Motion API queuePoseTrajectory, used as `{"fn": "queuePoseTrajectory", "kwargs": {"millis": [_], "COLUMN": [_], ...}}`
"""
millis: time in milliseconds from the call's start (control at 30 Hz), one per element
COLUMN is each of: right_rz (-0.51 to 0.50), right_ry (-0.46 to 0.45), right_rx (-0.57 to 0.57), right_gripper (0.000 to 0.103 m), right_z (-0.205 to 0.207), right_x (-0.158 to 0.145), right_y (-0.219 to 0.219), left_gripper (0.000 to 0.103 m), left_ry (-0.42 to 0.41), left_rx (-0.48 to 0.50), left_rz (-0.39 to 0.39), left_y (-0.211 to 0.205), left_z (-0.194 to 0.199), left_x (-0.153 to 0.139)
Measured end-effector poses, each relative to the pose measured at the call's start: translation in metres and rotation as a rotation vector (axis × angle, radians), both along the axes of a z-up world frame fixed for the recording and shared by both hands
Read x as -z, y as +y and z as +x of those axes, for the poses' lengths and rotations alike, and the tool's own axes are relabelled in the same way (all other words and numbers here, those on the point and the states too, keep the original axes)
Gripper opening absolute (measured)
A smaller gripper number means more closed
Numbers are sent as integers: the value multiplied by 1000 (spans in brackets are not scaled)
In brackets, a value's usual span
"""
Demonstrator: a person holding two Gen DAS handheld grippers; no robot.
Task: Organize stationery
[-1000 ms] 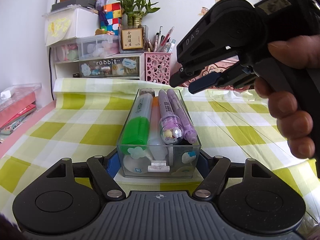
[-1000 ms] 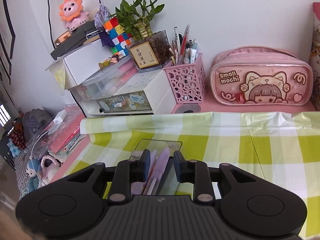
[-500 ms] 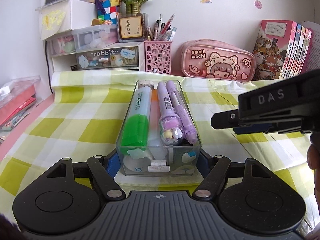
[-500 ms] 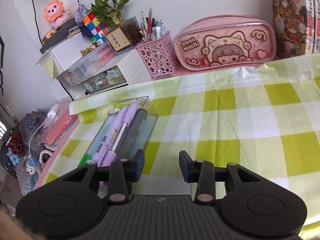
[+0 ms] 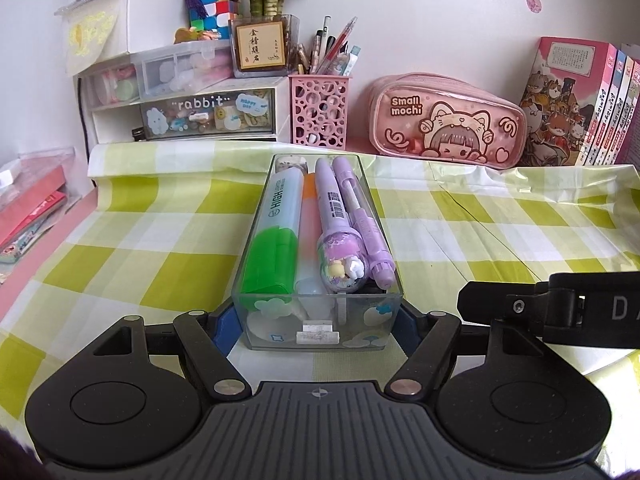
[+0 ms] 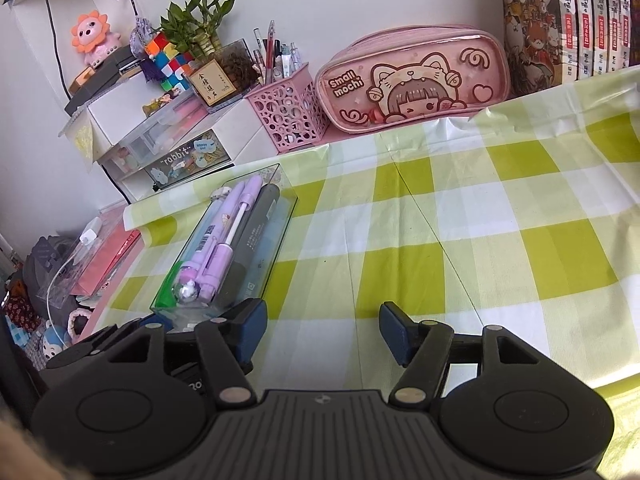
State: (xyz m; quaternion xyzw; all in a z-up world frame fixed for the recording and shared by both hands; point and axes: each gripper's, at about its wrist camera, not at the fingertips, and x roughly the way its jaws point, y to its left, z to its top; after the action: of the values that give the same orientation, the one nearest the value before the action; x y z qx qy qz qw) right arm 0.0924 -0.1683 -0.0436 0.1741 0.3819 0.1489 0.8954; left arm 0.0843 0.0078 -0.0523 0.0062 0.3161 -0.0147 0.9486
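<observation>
A clear plastic box (image 5: 360, 328) lies lengthwise on the green-checked cloth, and my left gripper (image 5: 318, 320) is shut on its near end, one pad against each side wall. Inside lie a green highlighter (image 5: 272, 240), an orange one partly hidden under it, and two purple pens (image 5: 340, 224). My right gripper (image 6: 322, 322) hovers low over the cloth just right of the box (image 6: 280, 224), its jaws opening with nothing between them. One of its black fingers (image 5: 520, 308) shows at the right edge of the left wrist view.
Along the back wall stand a white drawer unit (image 5: 200, 112), a pink mesh pen holder (image 5: 320, 112), a pink pencil case (image 5: 444, 120) and a row of books (image 5: 580, 100). Red folders (image 5: 28, 208) lie off the cloth's left edge. Bare checked cloth (image 6: 500, 240) spreads to the right.
My right gripper let go of a purple pen over the box, swung right and down beside it, and its jaws widened. My left gripper kept its grip on the box.
</observation>
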Motion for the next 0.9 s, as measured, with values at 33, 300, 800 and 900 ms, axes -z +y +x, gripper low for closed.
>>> {"fn": "queuePoseTrajectory", "kwargs": {"millis": [33, 300, 800, 900], "right_rz": [12, 15, 42, 16], "right_ry": [4, 4, -34, -65], "right_rx": [5, 17, -20, -35], "right_gripper": [58, 58, 69, 75], "right_z": [1, -4, -27, -42], "right_x": [1, -1, -21, -36], "right_y": [-1, -2, 2, 9], "left_gripper": [72, 73, 95, 98], "left_ry": [0, 7, -93, -126], "left_rx": [0, 5, 12, -16], "left_rz": [-4, -8, 78, 96], "left_y": [1, 1, -5, -4], "left_z": [0, 1, -59, -73], "left_x": [0, 0, -40, -52]}}
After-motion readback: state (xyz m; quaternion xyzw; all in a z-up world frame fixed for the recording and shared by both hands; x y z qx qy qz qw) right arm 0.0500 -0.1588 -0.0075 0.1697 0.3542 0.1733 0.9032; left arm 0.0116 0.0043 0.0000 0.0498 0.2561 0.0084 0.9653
